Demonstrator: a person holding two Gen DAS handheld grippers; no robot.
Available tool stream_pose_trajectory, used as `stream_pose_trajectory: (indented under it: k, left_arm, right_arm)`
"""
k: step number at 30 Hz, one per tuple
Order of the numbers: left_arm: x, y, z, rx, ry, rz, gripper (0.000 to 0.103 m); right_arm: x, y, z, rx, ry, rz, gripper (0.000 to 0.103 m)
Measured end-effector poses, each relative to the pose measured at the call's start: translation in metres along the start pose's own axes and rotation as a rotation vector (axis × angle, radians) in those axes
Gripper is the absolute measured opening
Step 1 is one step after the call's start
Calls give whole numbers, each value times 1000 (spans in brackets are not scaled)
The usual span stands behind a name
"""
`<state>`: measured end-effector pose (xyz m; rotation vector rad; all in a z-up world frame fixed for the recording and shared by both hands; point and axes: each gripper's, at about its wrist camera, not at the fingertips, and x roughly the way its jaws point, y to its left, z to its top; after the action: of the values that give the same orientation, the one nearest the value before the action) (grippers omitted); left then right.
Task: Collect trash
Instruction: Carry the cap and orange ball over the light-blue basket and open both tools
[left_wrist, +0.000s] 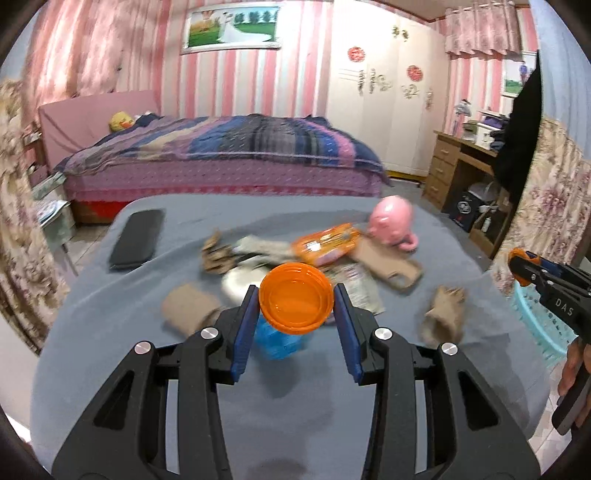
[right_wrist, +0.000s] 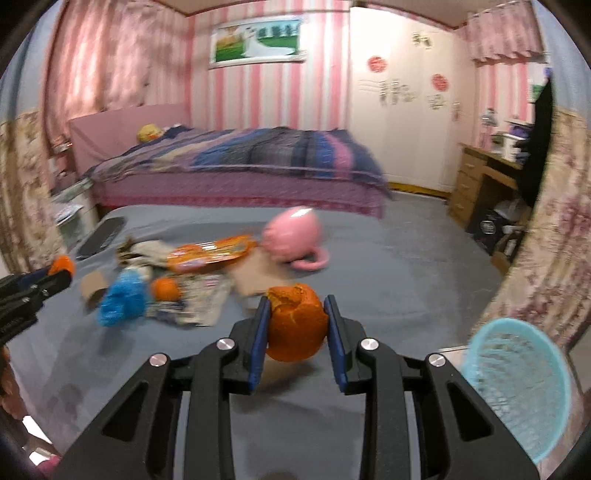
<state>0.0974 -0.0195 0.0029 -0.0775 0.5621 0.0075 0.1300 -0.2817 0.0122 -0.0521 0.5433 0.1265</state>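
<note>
My left gripper (left_wrist: 297, 299) is shut on a crumpled blue bottle with an orange cap (left_wrist: 295, 302), held above the grey cloth-covered table (left_wrist: 147, 369). The bottle also shows in the right wrist view (right_wrist: 123, 299). My right gripper (right_wrist: 297, 314) is shut on an orange peel (right_wrist: 297, 325) and holds it over the table. A light blue mesh trash basket (right_wrist: 517, 384) stands off the table's right edge. On the table lie an orange snack wrapper (left_wrist: 327, 242), cardboard scraps (left_wrist: 388, 267), a crumpled brown paper (left_wrist: 443, 314) and a printed wrapper (left_wrist: 360, 288).
A pink mug (left_wrist: 393, 223) lies at the table's far right. A black phone (left_wrist: 137, 240) lies at the far left. A cardboard tube (left_wrist: 188, 308) lies left of my left gripper. A bed (left_wrist: 221, 158) and a wooden desk (left_wrist: 458, 166) stand beyond.
</note>
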Motion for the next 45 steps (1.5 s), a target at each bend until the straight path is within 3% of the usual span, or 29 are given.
stream_pose_trajectory:
  k: [8, 16, 23, 36, 37, 39, 41, 45]
  left_arm:
    - [26, -113, 24, 119, -9, -131, 40]
    - [46, -238, 12, 212, 25, -322, 40]
    - [69, -319, -18, 287, 77, -420, 40]
    - [99, -403, -33, 365, 135, -512, 40]
    - [100, -406, -30, 365, 133, -522, 42]
    - [101, -409, -26, 375, 129, -519, 70]
    - [98, -407, -22, 379, 94, -484, 79]
    - [97, -391, -15, 380, 70, -439, 88]
  right_arm:
    - [-23, -120, -9, 106, -16, -174, 30]
    - [-36, -224, -39, 216, 2, -313, 30]
    - [-31, -266, -62, 260, 18, -347, 30]
    - [-24, -291, -90, 342, 25, -350, 30]
    - [-24, -292, -91, 342, 25, -352, 30]
    - [-24, -292, -92, 338, 27, -353, 30]
    - [-23, -290, -93, 327, 32, -357, 30]
    - [-20, -286, -96, 331, 38, -351, 30]
